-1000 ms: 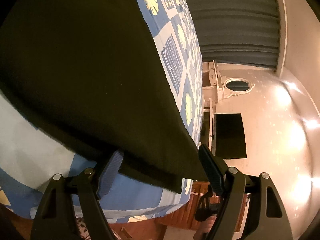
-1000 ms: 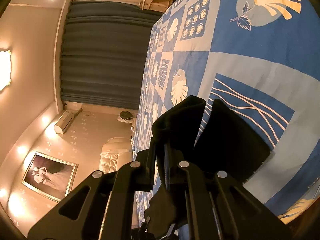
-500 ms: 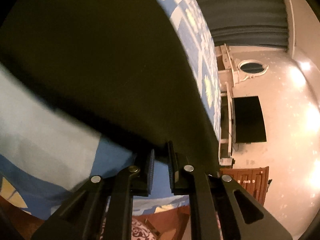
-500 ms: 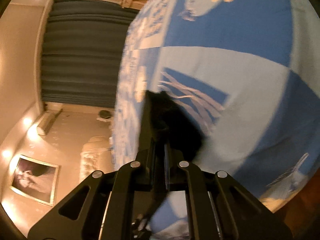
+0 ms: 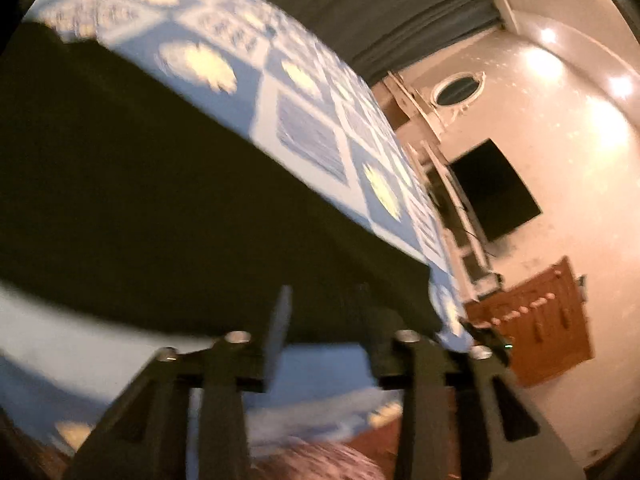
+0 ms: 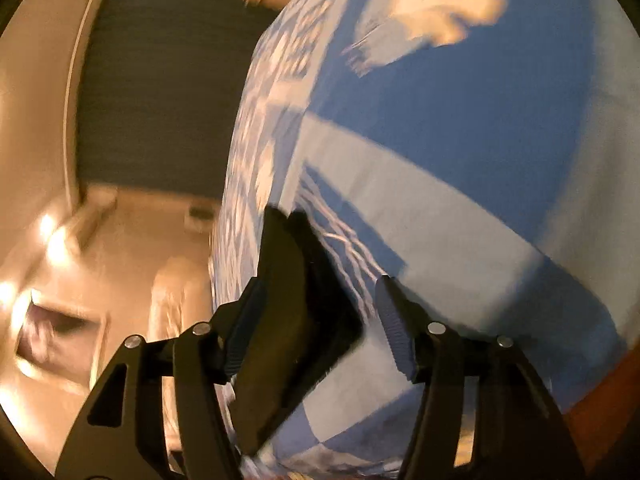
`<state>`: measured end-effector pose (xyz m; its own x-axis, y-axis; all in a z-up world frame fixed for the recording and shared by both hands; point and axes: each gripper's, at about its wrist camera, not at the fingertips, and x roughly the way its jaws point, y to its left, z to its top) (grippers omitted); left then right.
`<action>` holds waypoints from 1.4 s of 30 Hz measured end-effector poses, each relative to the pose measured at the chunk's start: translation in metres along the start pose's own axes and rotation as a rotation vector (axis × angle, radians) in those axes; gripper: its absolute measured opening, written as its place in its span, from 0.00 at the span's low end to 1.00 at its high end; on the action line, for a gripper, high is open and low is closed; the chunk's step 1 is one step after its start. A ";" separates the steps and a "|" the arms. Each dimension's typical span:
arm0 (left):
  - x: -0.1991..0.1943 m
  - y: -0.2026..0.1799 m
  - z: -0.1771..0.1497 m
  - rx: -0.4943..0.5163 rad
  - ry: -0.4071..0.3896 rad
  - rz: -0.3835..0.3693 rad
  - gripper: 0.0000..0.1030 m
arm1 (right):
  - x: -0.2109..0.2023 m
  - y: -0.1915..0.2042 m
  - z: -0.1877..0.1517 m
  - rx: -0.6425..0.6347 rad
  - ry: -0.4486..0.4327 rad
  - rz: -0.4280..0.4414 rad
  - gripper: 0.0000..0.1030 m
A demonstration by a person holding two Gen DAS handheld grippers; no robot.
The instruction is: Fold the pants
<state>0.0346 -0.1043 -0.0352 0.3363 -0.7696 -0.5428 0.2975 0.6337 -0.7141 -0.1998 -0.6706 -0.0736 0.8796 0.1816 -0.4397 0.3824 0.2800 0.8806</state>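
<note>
Dark pants (image 5: 160,200) lie spread across the blue and white patterned bed cover (image 5: 312,144), filling the left of the left wrist view. My left gripper (image 5: 326,320) hovers over their near hem; its jaws are opening, with the hem just beyond the tips and no pad pressing on it. In the right wrist view a folded bunch of the pants (image 6: 288,300) sits between the fingers of my right gripper (image 6: 320,320), leaning on the left finger (image 6: 246,320). Those jaws are opening too, and the right pad stands clear of the cloth above the bed cover (image 6: 460,160).
The bed's near edge runs under both grippers. Beyond it hang a dark curtain (image 5: 380,12), a wall-mounted black screen (image 5: 496,192) and a brown wooden cabinet (image 5: 532,320). A patterned rug (image 5: 320,460) lies below. The right wrist view shows the curtain (image 6: 160,92) and a framed picture (image 6: 52,332).
The left gripper closed on the pants hem, then opened while lifting and rolling. The right gripper, shut on the bunched cloth in both earlier frames, has opened and come lower over the bed.
</note>
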 end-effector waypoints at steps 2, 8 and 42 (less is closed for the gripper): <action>0.007 0.016 0.011 0.000 0.020 0.015 0.44 | 0.018 0.010 0.013 -0.079 0.061 -0.006 0.57; 0.023 0.056 0.011 -0.096 0.115 0.009 0.44 | 0.073 0.036 0.034 -0.207 0.272 0.005 0.59; -0.031 0.044 0.045 0.236 0.122 0.063 0.88 | 0.115 0.066 0.013 -0.384 0.349 -0.126 0.29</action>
<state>0.0769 -0.0491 -0.0296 0.2549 -0.7225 -0.6427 0.4844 0.6706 -0.5618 -0.0696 -0.6435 -0.0634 0.6620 0.4087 -0.6283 0.2907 0.6327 0.7178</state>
